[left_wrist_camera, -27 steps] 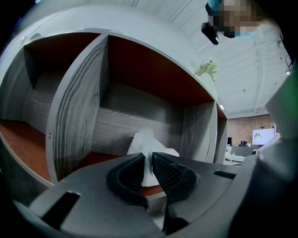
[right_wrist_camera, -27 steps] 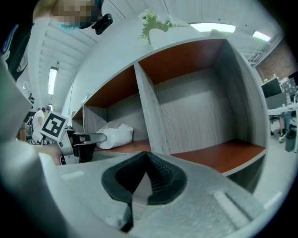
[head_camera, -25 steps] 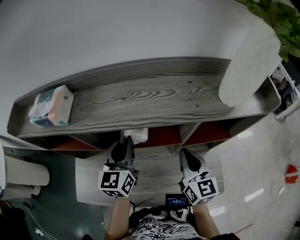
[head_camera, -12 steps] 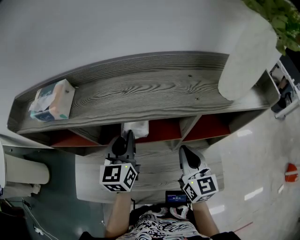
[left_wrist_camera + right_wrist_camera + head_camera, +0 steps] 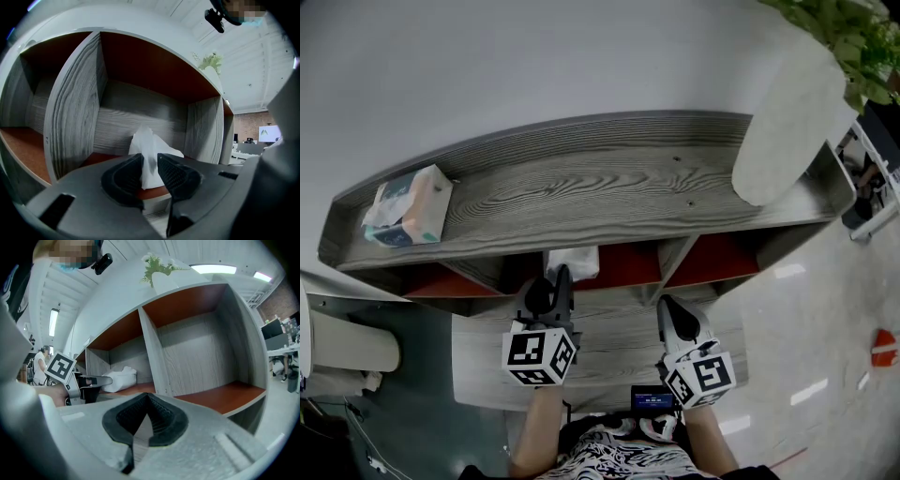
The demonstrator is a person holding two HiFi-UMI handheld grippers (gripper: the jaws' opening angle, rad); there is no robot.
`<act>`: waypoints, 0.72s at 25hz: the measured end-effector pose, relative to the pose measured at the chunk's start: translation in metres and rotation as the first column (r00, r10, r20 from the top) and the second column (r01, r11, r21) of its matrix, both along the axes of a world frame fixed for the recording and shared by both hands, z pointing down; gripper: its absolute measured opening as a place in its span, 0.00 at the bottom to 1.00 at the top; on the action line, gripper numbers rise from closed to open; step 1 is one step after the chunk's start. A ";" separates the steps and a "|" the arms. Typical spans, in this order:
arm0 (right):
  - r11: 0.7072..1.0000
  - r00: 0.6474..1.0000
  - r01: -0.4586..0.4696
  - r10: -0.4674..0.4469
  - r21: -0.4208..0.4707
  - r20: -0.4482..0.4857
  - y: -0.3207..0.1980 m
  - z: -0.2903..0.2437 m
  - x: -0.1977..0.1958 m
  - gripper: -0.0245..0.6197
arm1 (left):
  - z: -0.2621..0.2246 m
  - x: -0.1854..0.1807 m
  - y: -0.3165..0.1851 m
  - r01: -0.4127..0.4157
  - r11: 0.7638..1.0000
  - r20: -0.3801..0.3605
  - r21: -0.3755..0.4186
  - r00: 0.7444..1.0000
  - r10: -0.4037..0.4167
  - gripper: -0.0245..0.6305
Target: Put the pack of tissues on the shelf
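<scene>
Grey wood-grain shelf (image 5: 609, 187) compartments, lined red-brown, are set against a white wall. The jaws of the left gripper (image 5: 150, 164) are parted and have just been opening. The pack of tissues (image 5: 150, 143) is seen between them at twelve o'clock, unpinched, resting on the compartment floor. The jaws of the right gripper (image 5: 146, 404) are closed on nothing.

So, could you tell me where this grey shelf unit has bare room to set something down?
Free: the wood-grain top between the printed tissue pack at its left and the white planter at its right, and the bare red-floored compartment. Crowded: the compartment left of it, holding a white tissue pack.
</scene>
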State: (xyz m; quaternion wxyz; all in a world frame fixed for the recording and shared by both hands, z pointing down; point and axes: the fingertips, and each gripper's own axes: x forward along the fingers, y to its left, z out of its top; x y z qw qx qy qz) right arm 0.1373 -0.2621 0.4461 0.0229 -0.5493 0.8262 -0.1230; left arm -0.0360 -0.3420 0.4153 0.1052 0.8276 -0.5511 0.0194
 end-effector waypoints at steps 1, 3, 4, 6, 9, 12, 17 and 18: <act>1.000 1.000 0.000 0.000 0.001 -0.002 0.000 0.000 0.000 0.05 | 0.000 0.000 0.000 -0.001 1.000 0.000 0.000 1.000 0.001 0.18; 1.000 1.000 -0.006 0.006 -0.004 0.001 0.001 0.000 0.001 0.05 | 0.000 0.000 0.000 0.001 1.000 0.004 0.000 1.000 -0.001 0.18; 1.000 1.000 -0.006 0.006 -0.004 0.001 0.001 0.000 0.001 0.05 | 0.000 0.000 0.000 0.003 1.000 0.007 0.000 1.000 -0.003 0.19; 1.000 1.000 0.002 -0.002 0.003 -0.004 0.001 -0.002 0.001 0.05 | 0.001 -0.001 -0.001 0.007 1.000 0.012 0.001 1.000 -0.007 0.22; 1.000 1.000 0.005 -0.005 0.008 -0.005 0.002 -0.003 0.001 0.05 | 0.001 -0.001 0.000 0.005 1.000 0.023 0.010 1.000 -0.005 0.22; 1.000 1.000 0.008 -0.008 0.012 -0.004 0.003 -0.005 -0.001 0.05 | 0.002 -0.002 0.000 -0.007 1.000 0.041 0.023 0.999 0.006 0.25; 1.000 1.000 0.009 -0.009 0.020 -0.005 0.009 -0.010 -0.006 0.05 | 0.004 -0.008 0.003 -0.031 1.000 0.016 0.001 0.999 0.031 0.33; 1.000 1.000 0.011 -0.011 0.023 -0.007 0.011 -0.011 -0.008 0.05 | 0.004 -0.009 0.005 -0.034 0.999 0.011 0.000 0.999 0.034 0.33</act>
